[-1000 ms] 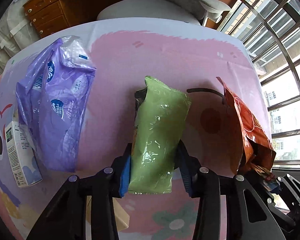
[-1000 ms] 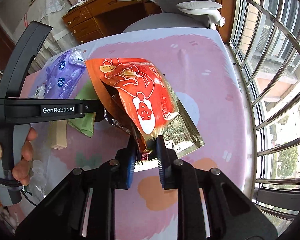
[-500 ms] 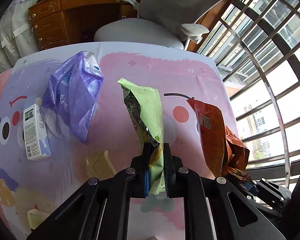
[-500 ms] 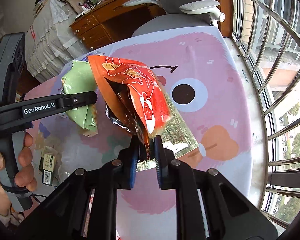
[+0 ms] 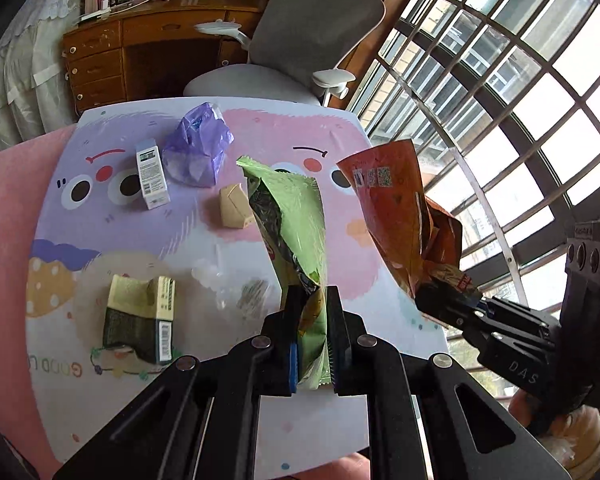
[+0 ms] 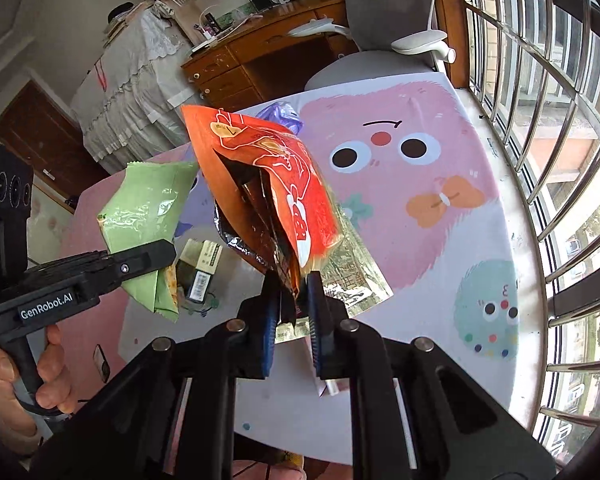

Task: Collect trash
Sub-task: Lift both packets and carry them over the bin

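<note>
**Me:** Holding two pieces at once: my left gripper (image 5: 313, 334) is pinched onto the bottom edge of the crinkly green foil snack bag (image 5: 296, 216), and my right gripper (image 6: 291, 312) is clamped on the torn orange foil snack bag (image 6: 268, 184). Both bags hang clear above the cartoon-printed table mat (image 5: 140, 392).

**Helper:** How do you carry them well?

**Me:** I'd say keep both grips tight and the bags apart, since the open mouths could snag or spill crumbs. No bin shows, so I can't tell where they go.

**Helper:** What's left down there?

**Me:** By my count: one crumpled purple plastic bag (image 5: 198, 148), one white-and-blue carton (image 5: 152, 174), one small tan paper box (image 5: 233, 209), one squashed yellow-and-black carton (image 5: 140, 318), one clear crumpled plastic wrap (image 5: 224, 284). Under my right bag lies one sheet of silver-gold foil (image 6: 348, 276).
</note>
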